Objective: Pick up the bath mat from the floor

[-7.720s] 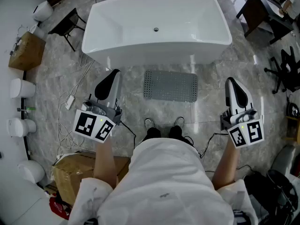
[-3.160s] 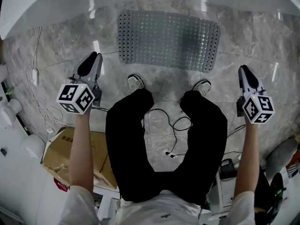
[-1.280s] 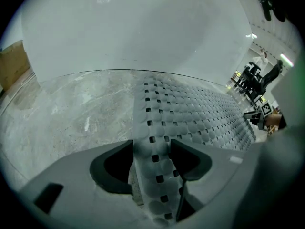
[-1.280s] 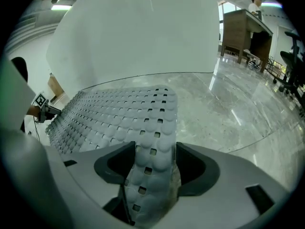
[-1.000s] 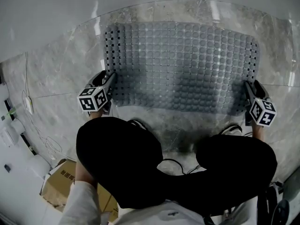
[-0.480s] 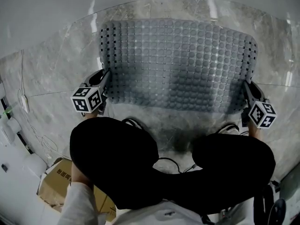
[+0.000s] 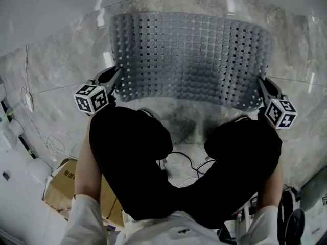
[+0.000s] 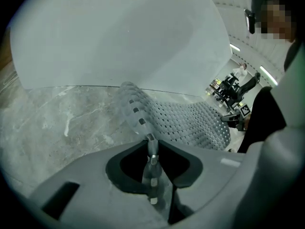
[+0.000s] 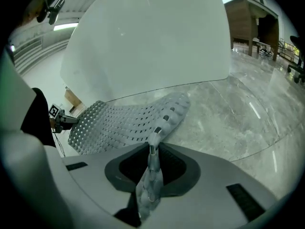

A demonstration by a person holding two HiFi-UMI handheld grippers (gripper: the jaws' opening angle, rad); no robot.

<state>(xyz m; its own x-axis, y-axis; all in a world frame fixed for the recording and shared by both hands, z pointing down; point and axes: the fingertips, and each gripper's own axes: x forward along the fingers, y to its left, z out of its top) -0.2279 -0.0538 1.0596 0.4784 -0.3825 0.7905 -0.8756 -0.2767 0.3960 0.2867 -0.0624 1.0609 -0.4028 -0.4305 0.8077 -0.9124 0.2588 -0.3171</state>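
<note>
Gripping the bath mat at both near corners, its near edge raised off the marble floor.
Your left gripper and right gripper each have jaws closing, pinching a mat corner; the far edge lies near the white tub.

Left gripper at the bath mat's near left corner, right gripper at the near right, both sets of jaws closing with the mat's edge between them. The grey perforated mat bows, its near edge clear of the marble floor, shadow beneath. White bathtub above, the person's black-trousered knees below, cardboard box at lower left.
</note>
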